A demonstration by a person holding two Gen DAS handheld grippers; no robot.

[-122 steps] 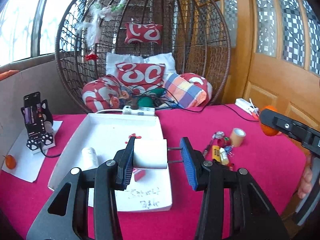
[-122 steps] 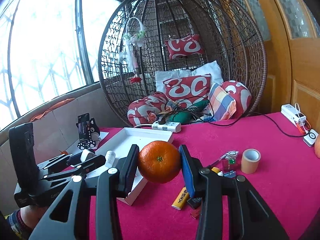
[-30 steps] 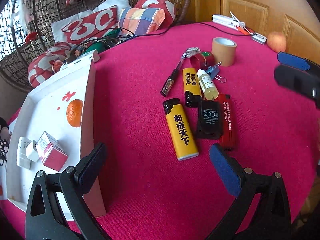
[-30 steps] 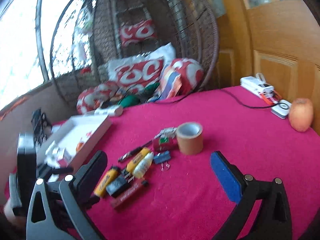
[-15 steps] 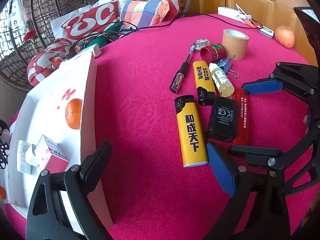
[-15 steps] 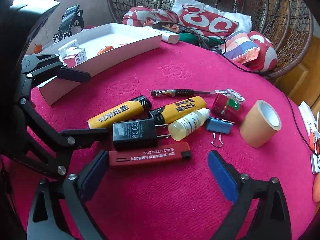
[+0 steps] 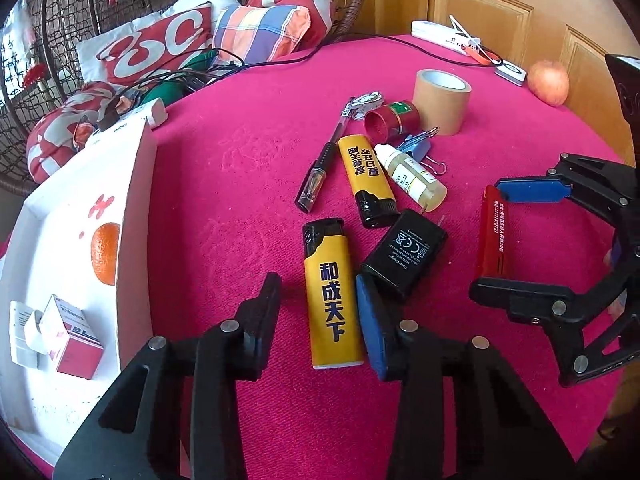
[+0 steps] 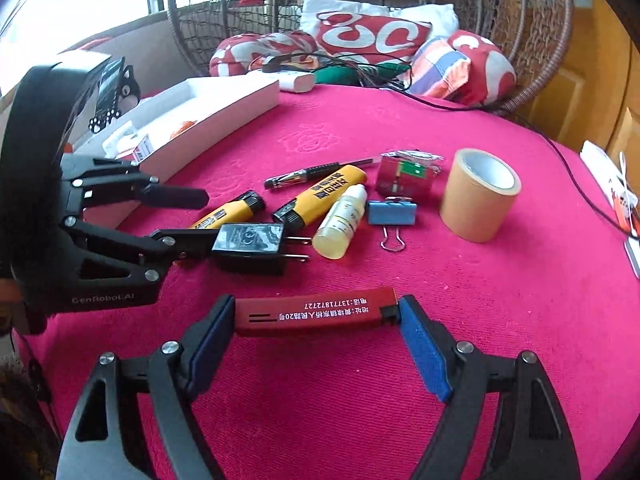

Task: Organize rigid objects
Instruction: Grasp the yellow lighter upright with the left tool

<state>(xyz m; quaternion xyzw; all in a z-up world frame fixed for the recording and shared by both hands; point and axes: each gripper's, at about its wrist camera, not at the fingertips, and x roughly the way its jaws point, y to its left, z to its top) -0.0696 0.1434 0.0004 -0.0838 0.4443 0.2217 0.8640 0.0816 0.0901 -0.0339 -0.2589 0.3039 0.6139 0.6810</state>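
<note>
Three lighters (image 7: 366, 172): right gripper (image 8: 316, 317) clamps red lighter (image 8: 320, 308); left gripper (image 7: 320, 300) (closing, loose) straddles yellow (image 7: 330, 280).

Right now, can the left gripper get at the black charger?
Probably not as is: the left gripper, its jaws having just been closing, straddles the near yellow lighter, with one finger wedged against the black charger. It would have to open and shift over first.
</note>
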